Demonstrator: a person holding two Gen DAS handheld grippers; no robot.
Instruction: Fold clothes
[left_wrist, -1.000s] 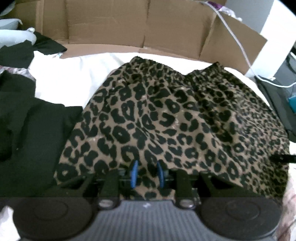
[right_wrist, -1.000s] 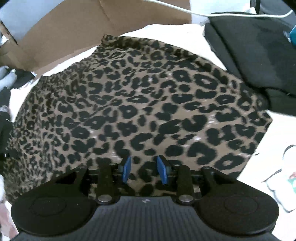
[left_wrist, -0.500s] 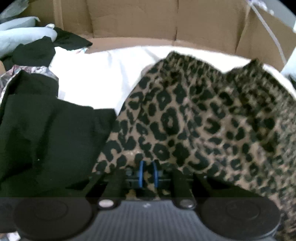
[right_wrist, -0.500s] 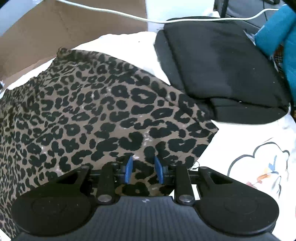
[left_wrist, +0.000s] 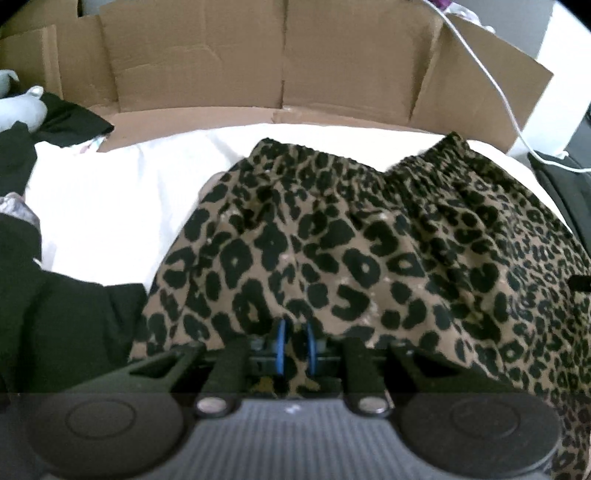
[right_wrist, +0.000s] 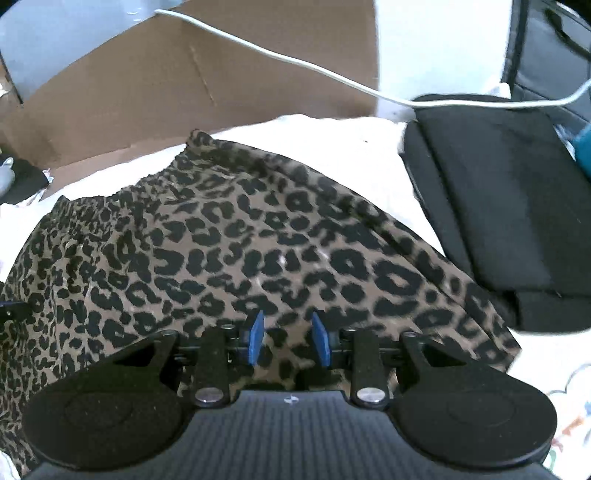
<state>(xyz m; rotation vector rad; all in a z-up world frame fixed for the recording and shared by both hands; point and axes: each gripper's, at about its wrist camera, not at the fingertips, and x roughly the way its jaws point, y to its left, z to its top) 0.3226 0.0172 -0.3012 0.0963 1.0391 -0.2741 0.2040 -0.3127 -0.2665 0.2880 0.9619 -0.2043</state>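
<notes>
Left tool (left_wrist: 295, 349) pinches the leopard-print fabric skirt (left_wrist: 369, 251) at six o'clock; right tool (right_wrist: 288, 339) gapes over its hem.

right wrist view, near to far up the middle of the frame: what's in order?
right gripper → leopard-print skirt → white sheet → cardboard → white cable

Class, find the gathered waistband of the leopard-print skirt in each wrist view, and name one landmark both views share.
Left wrist view: the waistband runs along the skirt's far edge, upper centre to upper right.
Right wrist view: the waistband sits upper left, sloping down to the left.
Shared landmark: the white cable crossing the cardboard.
</notes>
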